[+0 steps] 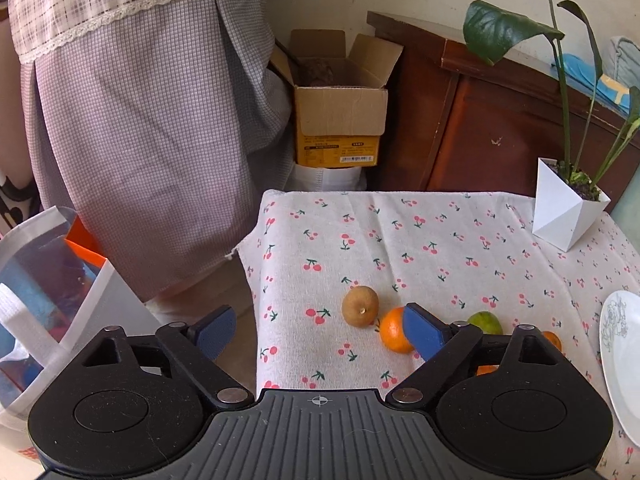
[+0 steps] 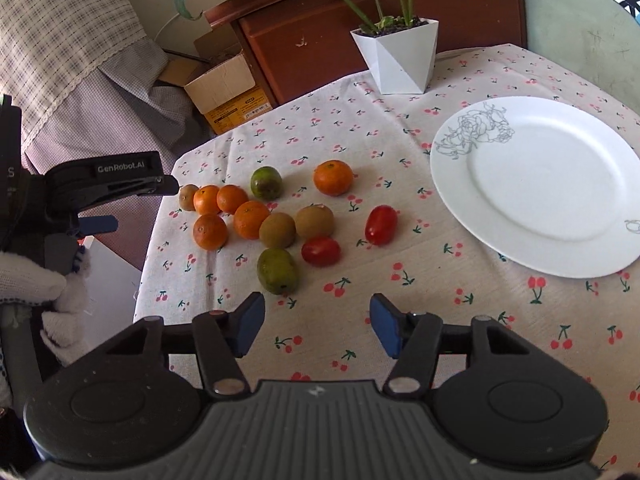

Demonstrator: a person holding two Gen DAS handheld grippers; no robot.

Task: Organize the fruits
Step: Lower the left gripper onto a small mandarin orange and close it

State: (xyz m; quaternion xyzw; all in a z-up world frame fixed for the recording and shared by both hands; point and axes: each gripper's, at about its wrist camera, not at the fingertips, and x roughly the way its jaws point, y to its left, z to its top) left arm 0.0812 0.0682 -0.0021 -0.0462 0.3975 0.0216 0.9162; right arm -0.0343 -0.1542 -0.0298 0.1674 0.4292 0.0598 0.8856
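- Right gripper, lower middle of the right wrist view: blue pads spread, nothing between them, hanging over bare cloth below the fruit.
- Left gripper, low in its own view: pads spread wide and empty; the left pad is off the table edge, the right pad overlaps an orange in the picture; whether they touch I cannot tell.
- It also shows at the left edge of the right wrist view, held by a gloved hand.
- Fruit lie in a loose cluster at centre left of the right wrist view: oranges, kiwis, two green fruits and two tomatoes.
- One orange sits apart, above the rest.
- Plate, at right, holds no fruit.
- White plant pot stands at upper middle.
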